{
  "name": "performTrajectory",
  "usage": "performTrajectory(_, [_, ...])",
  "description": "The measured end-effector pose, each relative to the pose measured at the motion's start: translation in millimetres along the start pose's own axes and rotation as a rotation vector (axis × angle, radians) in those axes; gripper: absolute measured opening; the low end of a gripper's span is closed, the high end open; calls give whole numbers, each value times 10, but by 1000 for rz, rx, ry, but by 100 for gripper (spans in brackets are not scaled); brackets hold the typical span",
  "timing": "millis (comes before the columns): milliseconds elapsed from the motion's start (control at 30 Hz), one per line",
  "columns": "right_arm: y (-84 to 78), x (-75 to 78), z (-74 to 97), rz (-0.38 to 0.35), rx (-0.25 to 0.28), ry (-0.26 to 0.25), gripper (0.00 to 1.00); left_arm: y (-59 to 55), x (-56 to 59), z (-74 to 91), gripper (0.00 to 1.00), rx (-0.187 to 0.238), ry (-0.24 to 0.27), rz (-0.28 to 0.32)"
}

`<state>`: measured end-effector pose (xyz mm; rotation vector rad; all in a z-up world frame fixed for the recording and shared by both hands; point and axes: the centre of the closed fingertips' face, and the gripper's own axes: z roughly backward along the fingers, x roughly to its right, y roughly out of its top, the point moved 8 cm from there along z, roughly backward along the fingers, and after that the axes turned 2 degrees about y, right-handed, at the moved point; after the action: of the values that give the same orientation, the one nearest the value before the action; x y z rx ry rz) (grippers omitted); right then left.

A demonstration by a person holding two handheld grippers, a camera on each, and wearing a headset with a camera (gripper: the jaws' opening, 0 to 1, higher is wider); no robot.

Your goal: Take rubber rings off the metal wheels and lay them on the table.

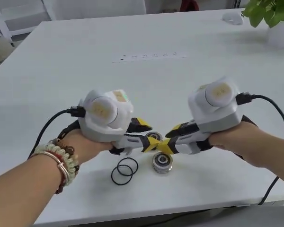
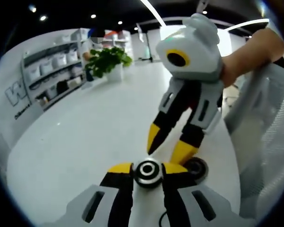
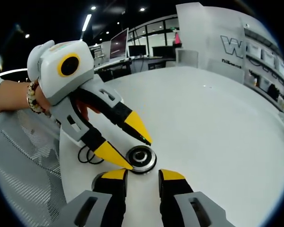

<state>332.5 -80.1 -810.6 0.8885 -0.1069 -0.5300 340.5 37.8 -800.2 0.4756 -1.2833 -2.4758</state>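
My left gripper (image 1: 150, 136) (image 2: 147, 169) is shut on a small metal wheel (image 1: 155, 136) (image 2: 148, 172) with a dark rubber ring around its rim, held just above the white table (image 1: 146, 85). The same wheel (image 3: 141, 159) sits at the left gripper's yellow tips (image 3: 132, 147) in the right gripper view. My right gripper (image 1: 167, 138) (image 3: 144, 174) faces it tip to tip, open, with nothing between its jaws; it also shows from above (image 2: 166, 145) in the left gripper view. A second wheel (image 1: 162, 162) (image 2: 197, 168) lies on the table beneath the tips. Two loose black rings (image 1: 124, 170) (image 3: 87, 156) lie overlapping to its left.
The table's front edge (image 1: 180, 208) runs close under the hands. A cable (image 1: 279, 142) trails from each gripper. A potted plant (image 1: 270, 14) (image 2: 106, 61) and a small white object (image 1: 233, 17) stand at the far right corner. A flush strip (image 1: 149, 56) crosses the table's middle.
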Motion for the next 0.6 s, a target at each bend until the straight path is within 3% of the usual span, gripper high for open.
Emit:
performTrajectory(133, [10, -9, -13, 8, 2, 6, 24, -2, 1, -4, 22, 2, -1, 3])
performTrajectory(267, [14, -7, -24, 7, 5, 9, 24, -24, 9, -18, 16, 6, -25, 70])
performTrajectory(600, [-3, 10, -47, 27, 4, -1, 18, -49, 4, -26, 14, 37, 0, 133])
